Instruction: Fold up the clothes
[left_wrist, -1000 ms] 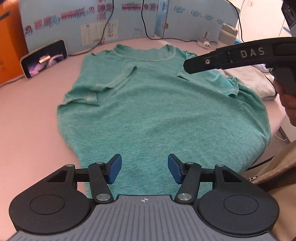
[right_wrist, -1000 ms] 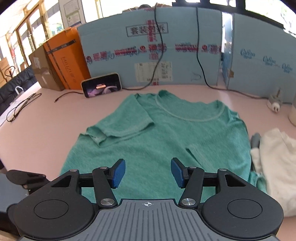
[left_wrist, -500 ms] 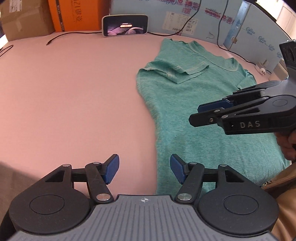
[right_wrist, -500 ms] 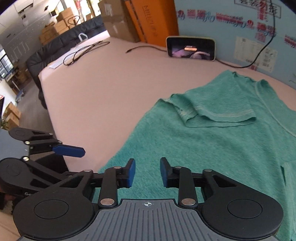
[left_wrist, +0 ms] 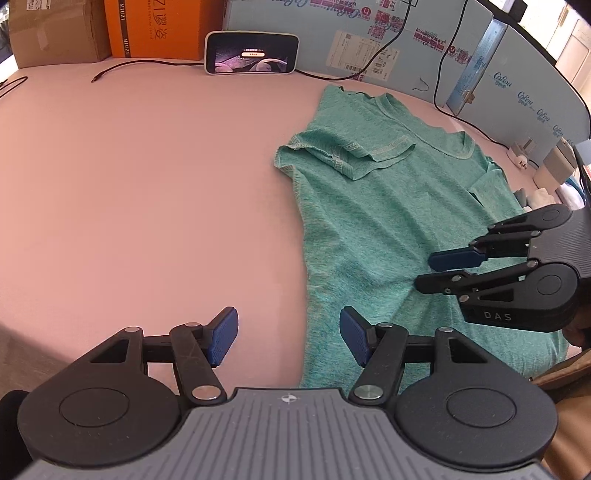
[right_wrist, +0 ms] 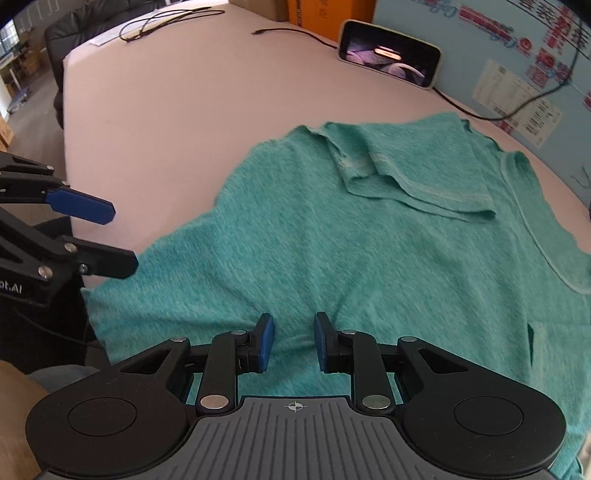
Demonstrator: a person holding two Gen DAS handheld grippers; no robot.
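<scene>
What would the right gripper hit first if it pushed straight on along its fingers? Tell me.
Most likely the green T-shirt: the right gripper points down at the fabric near the hem, and its jaws are closing with a slight ridge of cloth between them. The pink table lies just beneath; depth is hard to judge.

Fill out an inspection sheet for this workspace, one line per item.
Surface: pink table, mostly bare on the left.
Job's things: green T-shirt spread flat, one sleeve folded inward.
Clutter: phone propped against the blue panels; orange box; cardboard box; white cloth at the far right.
Grippers: left gripper open over the shirt's edge; right gripper closing, low over the hem, pinch unclear.
Cables: black cable on the table; more down the panels.
Surroundings: dark sofa, stacked boxes.
</scene>
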